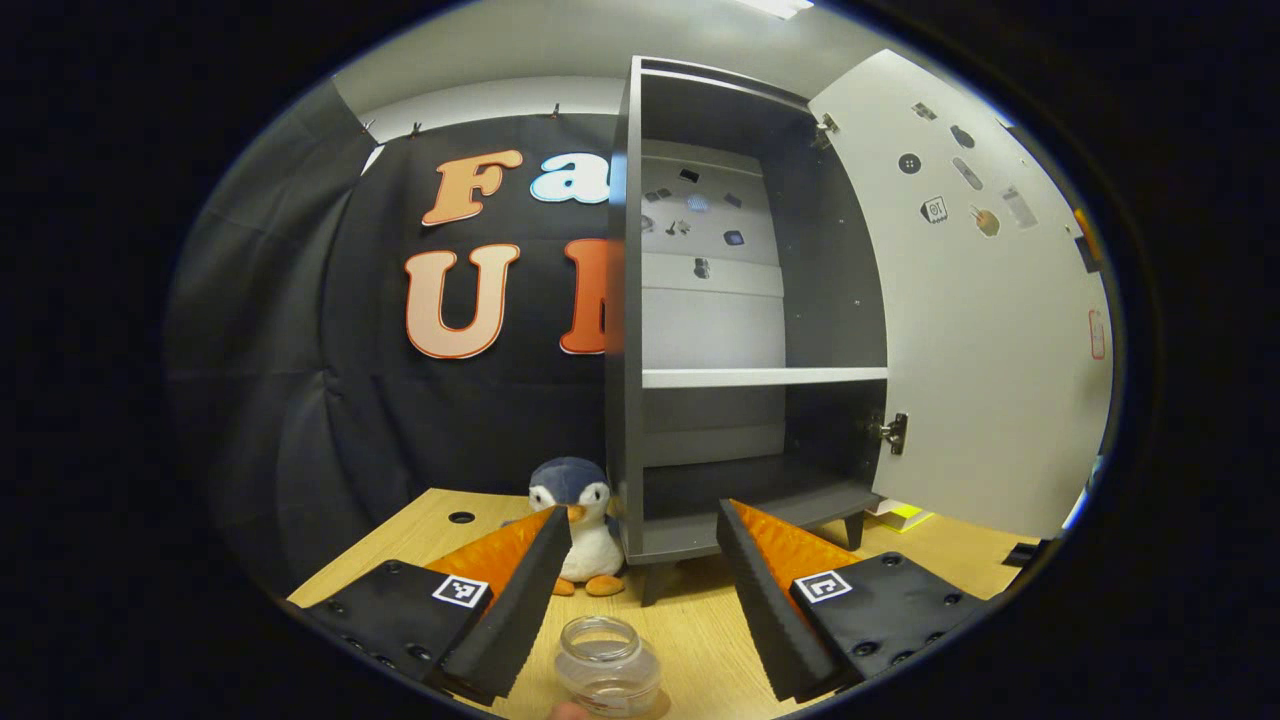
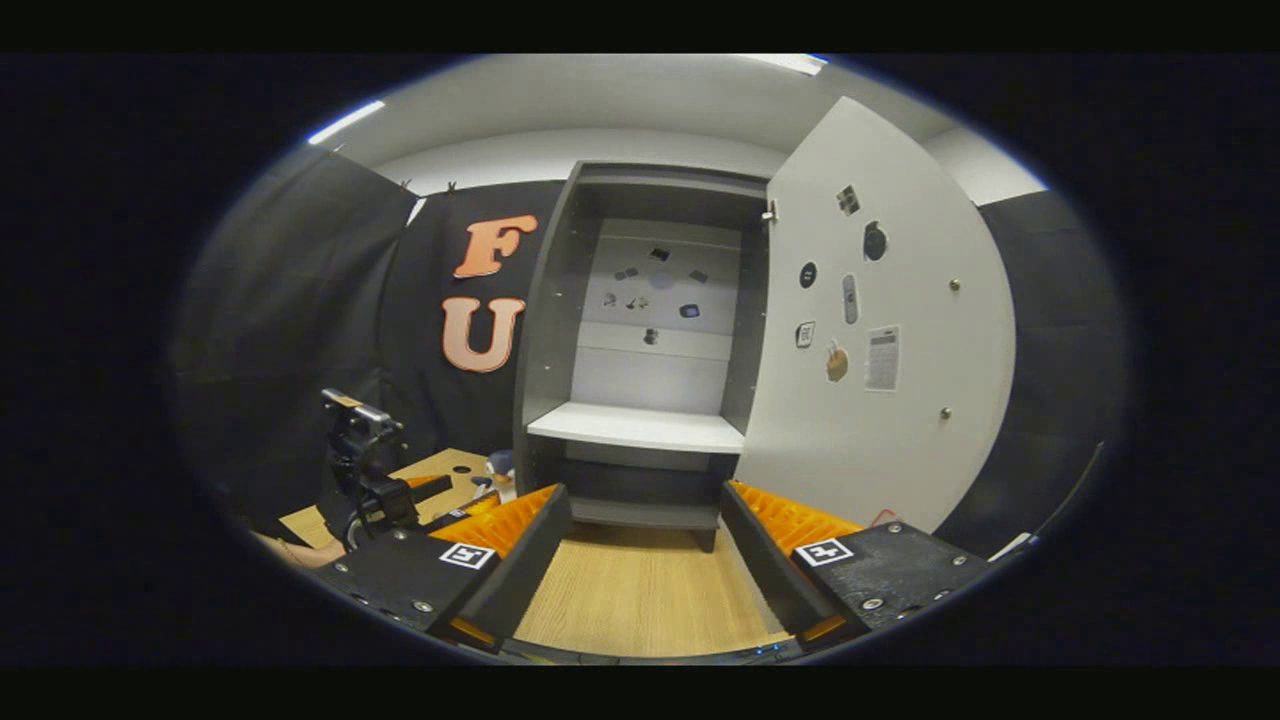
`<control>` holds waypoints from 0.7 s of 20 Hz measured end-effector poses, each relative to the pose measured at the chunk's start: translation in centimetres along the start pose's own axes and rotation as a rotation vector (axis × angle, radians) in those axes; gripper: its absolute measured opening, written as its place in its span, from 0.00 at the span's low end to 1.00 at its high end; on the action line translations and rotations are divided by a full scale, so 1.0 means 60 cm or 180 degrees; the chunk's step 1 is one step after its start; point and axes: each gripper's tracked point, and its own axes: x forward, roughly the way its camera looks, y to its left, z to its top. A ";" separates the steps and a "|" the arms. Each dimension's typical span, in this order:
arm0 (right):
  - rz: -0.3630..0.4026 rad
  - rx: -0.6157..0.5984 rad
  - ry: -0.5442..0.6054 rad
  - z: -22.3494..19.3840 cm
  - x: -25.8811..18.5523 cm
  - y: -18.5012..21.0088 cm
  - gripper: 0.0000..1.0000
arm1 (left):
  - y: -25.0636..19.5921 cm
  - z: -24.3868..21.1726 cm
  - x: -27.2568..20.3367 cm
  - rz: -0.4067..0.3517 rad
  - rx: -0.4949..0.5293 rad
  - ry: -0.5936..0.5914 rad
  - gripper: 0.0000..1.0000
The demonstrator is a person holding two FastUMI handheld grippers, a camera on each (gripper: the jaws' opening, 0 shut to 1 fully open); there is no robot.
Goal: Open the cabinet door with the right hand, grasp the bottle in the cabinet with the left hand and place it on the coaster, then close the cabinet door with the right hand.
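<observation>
Cabinet door point(image 1: 980, 300) swung wide open, clear bottle point(image 1: 607, 665) on the tabletop point(image 1: 700, 630) near the left tool point(image 1: 645, 535), fingers apart, bottle's base cut off, coaster hard to spot, right tool point(image 2: 645, 510) spread open too, plush penguin point(image 1: 585, 525) left of cabinet point(image 1: 625, 300)

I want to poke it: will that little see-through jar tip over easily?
Probably not easily: the jar looks short and wide, standing upright on the table. It seems empty, so likely light; a push might slide it. Clear, smooth walls could be slippery.

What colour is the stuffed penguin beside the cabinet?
The penguin is blue-grey and white with orange beak and feet, clearest in the left gripper view.
</observation>
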 end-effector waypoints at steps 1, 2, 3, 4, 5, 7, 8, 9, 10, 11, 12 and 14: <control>-0.0028 -0.0012 -0.0021 0.008 -0.008 -0.014 0.93 | -0.005 0.014 -0.004 0.0001 -0.0011 -0.0001 0.95; -0.0065 -0.0023 -0.0039 0.016 -0.018 -0.031 0.93 | -0.010 0.029 -0.005 -0.0003 -0.0032 -0.0010 0.95; -0.0102 -0.0038 -0.0050 0.025 -0.029 -0.051 0.93 | -0.017 0.044 -0.006 -0.0007 -0.0059 -0.0023 0.95; -0.0154 -0.0052 -0.0052 0.030 -0.040 -0.071 0.93 | -0.021 0.057 -0.009 0.0002 -0.0083 -0.0021 0.95; -0.0210 -0.0070 -0.0054 0.033 -0.051 -0.093 0.93 | -0.028 0.068 -0.012 0.0005 -0.0103 -0.0016 0.95; -0.0373 -0.0096 -0.0059 0.039 -0.070 -0.146 0.93 | -0.041 0.090 -0.019 0.0031 -0.0093 0.0018 0.95; -0.0442 -0.0096 -0.0064 0.043 -0.079 -0.170 0.93 | -0.045 0.101 -0.023 0.0057 -0.0061 0.0037 0.95; -0.0490 -0.0086 -0.0055 0.045 -0.086 -0.196 0.97 | -0.050 0.114 -0.027 0.0085 -0.0043 0.0026 0.95; -0.0504 -0.0075 -0.0052 0.047 -0.094 -0.215 0.93 | -0.056 0.126 -0.032 0.0110 -0.0048 0.0018 0.95; -0.0528 -0.0068 -0.0066 0.050 -0.101 -0.236 0.96 | -0.061 0.135 -0.038 0.0134 -0.0048 0.0018 0.95; -0.0557 -0.0064 -0.0081 0.054 -0.103 -0.260 0.89 | -0.062 0.144 -0.044 0.0173 -0.0043 0.0021 0.95; -0.0669 -0.0045 -0.0084 0.056 -0.102 -0.310 0.93 | -0.062 0.164 -0.057 0.0255 -0.0030 -0.0011 0.95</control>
